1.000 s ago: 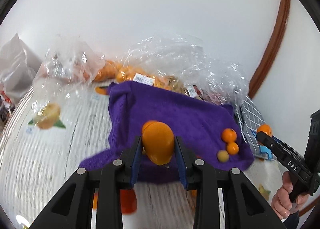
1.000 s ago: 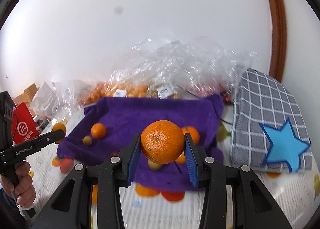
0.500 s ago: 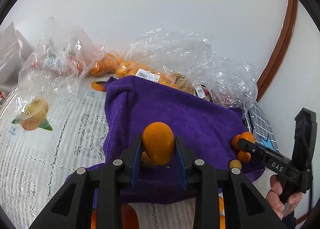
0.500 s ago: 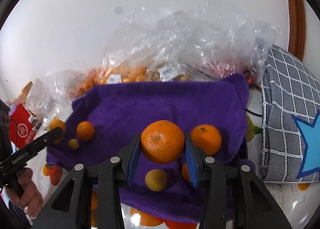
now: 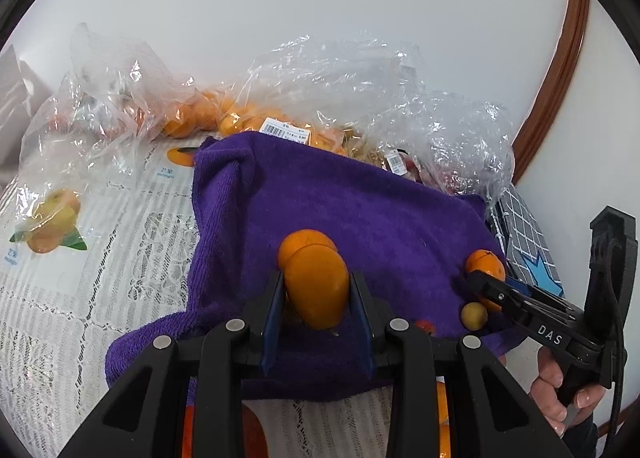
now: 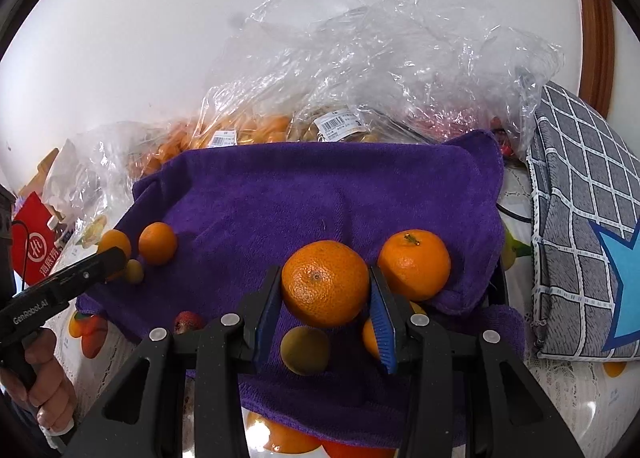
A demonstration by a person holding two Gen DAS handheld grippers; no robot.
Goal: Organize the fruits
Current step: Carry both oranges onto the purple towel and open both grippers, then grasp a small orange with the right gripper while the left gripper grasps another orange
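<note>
A purple towel (image 5: 360, 210) (image 6: 320, 194) lies spread on the table. My left gripper (image 5: 316, 282) is shut on a smooth oval orange fruit (image 5: 316, 290), low over the towel's left part, with another orange (image 5: 304, 244) just behind it. My right gripper (image 6: 325, 278) is shut on a dimpled mandarin (image 6: 325, 284) over the towel's right part. A second mandarin (image 6: 414, 264) rests on the towel just right of it, and a small yellow-green fruit (image 6: 305, 350) lies below it. Each view shows the other gripper (image 5: 480, 282) (image 6: 114, 254) from the side with its fruit.
Crumpled clear plastic bags (image 5: 360, 90) (image 6: 380, 70) holding oranges lie behind the towel against the white wall. A grey checked cushion (image 6: 580, 198) with a blue star sits at the right. A red bag (image 6: 34, 246) stands at the left. A small red fruit (image 6: 188, 322) lies at the towel's front edge.
Both grippers have come down and forward toward the towel, still shut on their fruit. The towel and the fruit on it look larger and nearer now.
</note>
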